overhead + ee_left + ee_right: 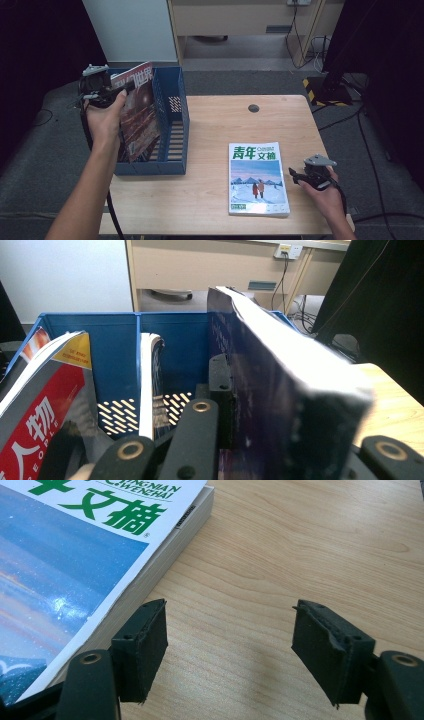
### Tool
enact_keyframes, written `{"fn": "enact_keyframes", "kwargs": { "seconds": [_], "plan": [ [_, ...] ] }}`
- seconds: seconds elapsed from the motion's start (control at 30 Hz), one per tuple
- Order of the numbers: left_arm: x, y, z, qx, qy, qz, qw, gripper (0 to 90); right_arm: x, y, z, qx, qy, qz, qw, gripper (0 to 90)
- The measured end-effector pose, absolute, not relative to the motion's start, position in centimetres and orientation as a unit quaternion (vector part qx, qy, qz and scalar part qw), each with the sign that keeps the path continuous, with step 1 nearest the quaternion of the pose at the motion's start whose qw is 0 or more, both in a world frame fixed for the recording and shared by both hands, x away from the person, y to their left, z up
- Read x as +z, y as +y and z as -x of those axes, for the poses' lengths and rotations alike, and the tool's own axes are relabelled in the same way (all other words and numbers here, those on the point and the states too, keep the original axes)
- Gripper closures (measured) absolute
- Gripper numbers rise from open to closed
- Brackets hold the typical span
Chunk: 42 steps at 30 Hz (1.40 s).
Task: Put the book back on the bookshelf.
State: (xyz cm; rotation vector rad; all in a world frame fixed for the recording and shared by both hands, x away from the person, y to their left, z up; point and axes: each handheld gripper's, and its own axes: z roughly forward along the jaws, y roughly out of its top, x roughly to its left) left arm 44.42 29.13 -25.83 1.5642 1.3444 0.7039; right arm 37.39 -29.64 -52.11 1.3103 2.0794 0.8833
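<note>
My left gripper [125,89] is shut on the top edge of a dark, red-titled magazine [140,112] and holds it tilted over the blue file rack [175,127] at the table's left. In the left gripper view the magazine [280,390] stands on edge between the jaws, above the rack [115,340]. A second magazine [257,177] with a green title and a snowy blue cover lies flat near the front right. My right gripper [296,176] rests open just right of it. In the right gripper view its pads [142,650] straddle bare wood, the magazine [75,555] at the left.
Inside the rack a red-covered magazine [45,405] leans at the left and another one [150,385] stands against the divider. The wooden table [225,125] has a round cable hole [254,108] at the back. Cables and a dark stand lie on the floor to the right.
</note>
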Motion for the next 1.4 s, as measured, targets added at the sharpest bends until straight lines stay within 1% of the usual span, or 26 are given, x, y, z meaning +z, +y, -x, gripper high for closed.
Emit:
{"fn": "enact_keyframes", "kwargs": {
  "seconds": [0.2,0.8,1.4],
  "plan": [
    [-26.2,29.2,-44.6,0.289,0.549,-0.630,0.468,83.5,-52.1,-29.7,-37.4,0.327,0.769,-0.484,0.262,30.3],
    [-27.2,29.6,-45.4,0.307,0.560,-0.621,0.455,83.5,-52.2,-29.7,-37.4,0.326,0.768,-0.485,0.261,30.3],
    [-28.7,28.1,-46.5,0.306,0.557,-0.622,0.457,83.5,-52.1,-29.7,-37.4,0.326,0.770,-0.482,0.261,30.3]
  ]
}}
